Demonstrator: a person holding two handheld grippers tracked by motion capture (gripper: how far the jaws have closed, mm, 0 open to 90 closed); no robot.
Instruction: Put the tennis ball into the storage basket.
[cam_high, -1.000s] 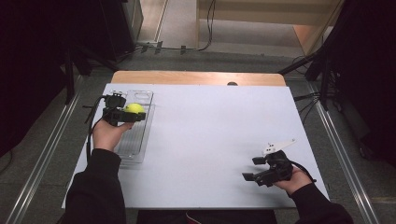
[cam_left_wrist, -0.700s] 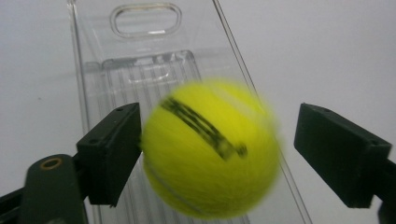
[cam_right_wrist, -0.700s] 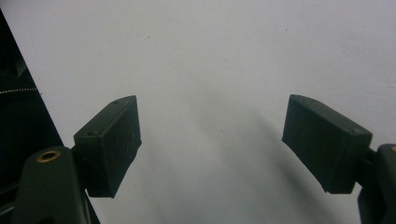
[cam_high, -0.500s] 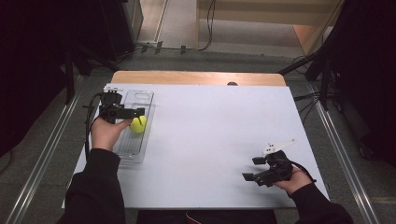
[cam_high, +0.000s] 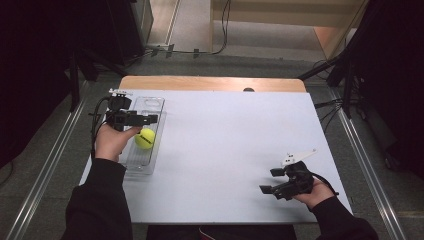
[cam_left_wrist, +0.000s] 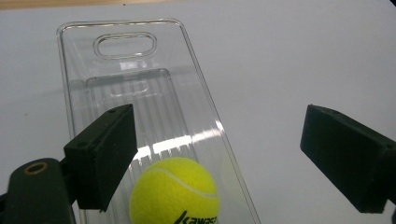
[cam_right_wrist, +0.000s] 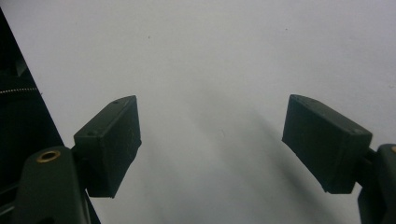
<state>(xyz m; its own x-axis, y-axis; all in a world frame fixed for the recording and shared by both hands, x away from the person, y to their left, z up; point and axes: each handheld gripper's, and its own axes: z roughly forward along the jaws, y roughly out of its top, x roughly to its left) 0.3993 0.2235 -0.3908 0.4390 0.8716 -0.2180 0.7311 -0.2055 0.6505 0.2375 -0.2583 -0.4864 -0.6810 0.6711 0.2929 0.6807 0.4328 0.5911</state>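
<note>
A yellow-green tennis ball (cam_high: 145, 138) lies in a clear plastic tray (cam_high: 141, 163) at the table's left edge. My left gripper (cam_high: 152, 119) hovers just beyond and above the ball, pointing right. It is open; its jaws sprang apart and have just been closing a little, with nothing between them. In the left gripper view the ball (cam_left_wrist: 173, 191) rests on the ribbed floor of the tray (cam_left_wrist: 140, 107), below the spread jaws of the left gripper (cam_left_wrist: 219, 123). My right gripper (cam_high: 267, 180) rests open near the front right of the table, and it (cam_right_wrist: 212, 121) holds nothing.
The white table top (cam_high: 230, 140) has a wooden strip along its far edge (cam_high: 210, 83). A small dark spot (cam_high: 248, 90) sits at the far edge. Metal rails run along both sides of the table, and cables lie on the floor beyond.
A second ago the left gripper held the ball above the tray. The ball has dropped into the tray and the jaws stand apart. The right gripper has not moved.
</note>
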